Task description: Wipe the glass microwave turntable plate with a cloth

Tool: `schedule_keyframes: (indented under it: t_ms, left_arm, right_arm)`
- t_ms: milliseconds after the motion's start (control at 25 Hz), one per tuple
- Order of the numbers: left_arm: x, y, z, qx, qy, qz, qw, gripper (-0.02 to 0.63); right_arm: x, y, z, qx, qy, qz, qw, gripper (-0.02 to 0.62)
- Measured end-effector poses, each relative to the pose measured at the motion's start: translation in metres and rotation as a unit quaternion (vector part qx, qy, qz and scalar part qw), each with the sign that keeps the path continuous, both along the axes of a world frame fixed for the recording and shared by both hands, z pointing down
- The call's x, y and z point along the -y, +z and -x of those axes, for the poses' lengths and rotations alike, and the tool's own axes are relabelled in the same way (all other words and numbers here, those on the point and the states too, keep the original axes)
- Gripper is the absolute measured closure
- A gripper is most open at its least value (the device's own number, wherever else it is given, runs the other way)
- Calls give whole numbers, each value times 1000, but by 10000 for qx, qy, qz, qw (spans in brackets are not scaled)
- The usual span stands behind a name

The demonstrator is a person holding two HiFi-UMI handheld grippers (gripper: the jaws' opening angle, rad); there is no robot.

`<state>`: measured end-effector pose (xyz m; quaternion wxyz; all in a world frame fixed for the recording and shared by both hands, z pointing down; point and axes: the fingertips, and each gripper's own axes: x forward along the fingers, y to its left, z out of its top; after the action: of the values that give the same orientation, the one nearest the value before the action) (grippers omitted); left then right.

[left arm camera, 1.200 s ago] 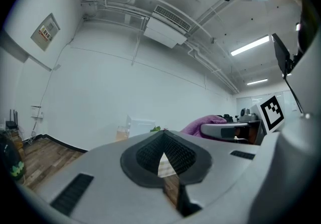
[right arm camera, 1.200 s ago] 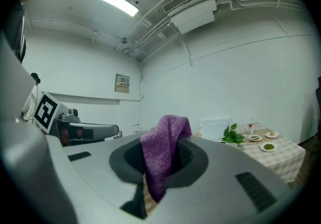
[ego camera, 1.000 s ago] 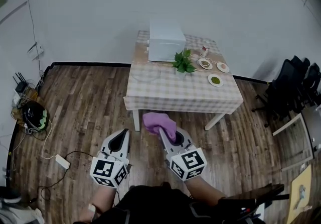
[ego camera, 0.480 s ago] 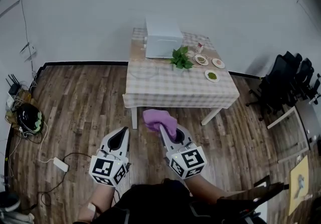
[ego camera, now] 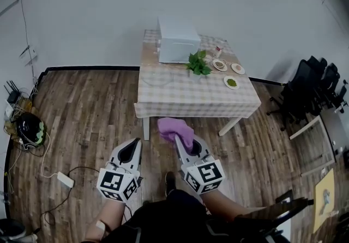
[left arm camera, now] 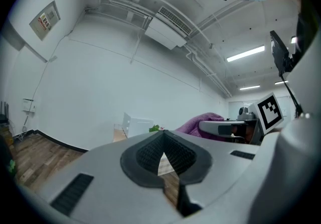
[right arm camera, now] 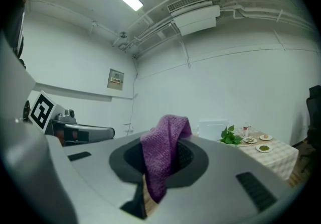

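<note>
The left gripper (ego camera: 132, 147) is held low over the wooden floor (ego camera: 92, 111). In its own view the jaws are seen pressed together at the tips, with only a small triangular gap beneath them and nothing gripped. The right gripper (ego camera: 180, 141) is held just beside it, and its jaws are closed on a purple cloth (right arm camera: 168, 135). The cloth is bunched above the jaw tips, and a fold is draped down between the pads.

Both grippers are kept well apart from the table (ego camera: 163, 107), which is covered with a checked tablecloth and stands against the far wall. A white microwave (ego camera: 177, 34) is seen at the back of the table. The glass turntable plate (ego camera: 157, 77) can be made out only faintly. It lies flat on the tablecloth in front of the microwave, towards the table's left side.

A leafy green plant (ego camera: 197, 64) is placed just right of the microwave's front. Three small dishes (ego camera: 231, 82) are set out near it on the right part of the table. Black office chairs (ego camera: 308, 92) are grouped at the right edge of the head view. A white power adapter (ego camera: 65, 179) with its cable is seen on the floor at the left.
</note>
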<state>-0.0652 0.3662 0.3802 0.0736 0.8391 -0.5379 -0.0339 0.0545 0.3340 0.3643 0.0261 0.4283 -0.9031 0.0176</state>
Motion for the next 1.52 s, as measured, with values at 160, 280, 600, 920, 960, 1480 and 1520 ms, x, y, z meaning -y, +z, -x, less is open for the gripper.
schedule_keyframes:
  t_ms: [160,280,600,920,960,1480,1520]
  left_arm:
    - [21,5,0,47,-68,101,9999,598]
    - [39,1,-5,118,-73,96,9999,598]
    - [101,-6,-19,199,-94,69,9997,598]
    - [153,-8,-37,241,-151,152,9995,598]
    - [158,-8,-39,264,-159,159,9994,598]
    - [230,0,-76,492,-262,305,9980,598]
    - [235,1,-78,505,-262,321,9979,598]
  right_arm:
    - [22,5,3,46,-127,77,9999,540]
    - [44,4,0,93,-137,90,9998,540]
    - [103,-1,-14,165,-252,19,9995,540]
    - [150,5,-30,179,-337,172,9991,540]
    - [156,5,-32,194,-340,175,9991,540]
    - [226,10,-68,299,-477,224,9982,540]
    - [231,11,-71,308,-488,236,9981,540]
